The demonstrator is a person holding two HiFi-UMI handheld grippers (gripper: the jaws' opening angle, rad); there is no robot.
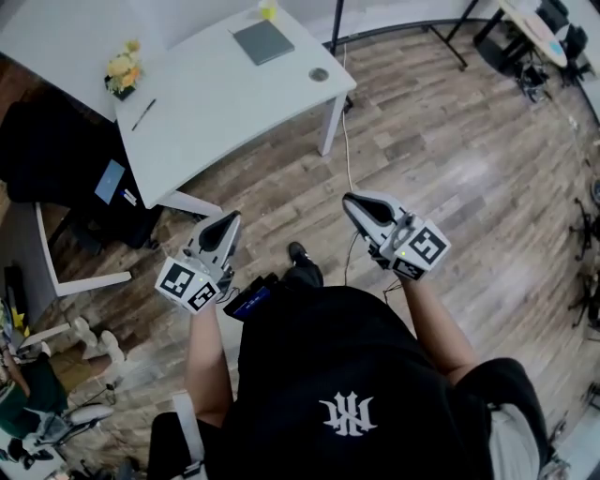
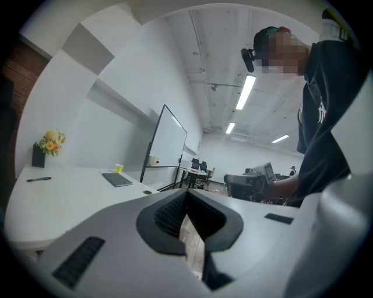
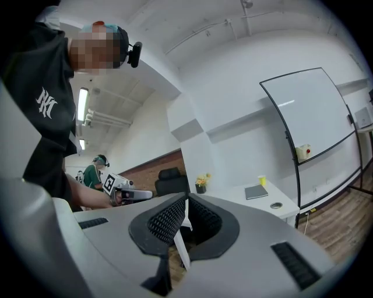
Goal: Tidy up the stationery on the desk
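A white desk [image 1: 216,103] stands some way ahead on the wooden floor. On it lie a grey notebook [image 1: 263,41] and a black pen [image 1: 143,114], with a yellow cup [image 1: 268,10] at the far edge. Both grippers hang in the air over the floor, well short of the desk. My left gripper [image 1: 230,218] is shut with nothing in it. My right gripper [image 1: 350,200] is also shut and holds nothing. The left gripper view shows the notebook [image 2: 117,179] and the pen [image 2: 38,179]. The right gripper view shows the notebook [image 3: 256,192] beyond the closed jaws.
A small pot of yellow flowers [image 1: 123,73] stands at the desk's left end, and a round cable hole [image 1: 319,74] is near its right corner. A black chair [image 1: 84,187] sits left of the desk. A whiteboard [image 3: 309,122] stands beyond the desk. A cable [image 1: 349,159] runs across the floor.
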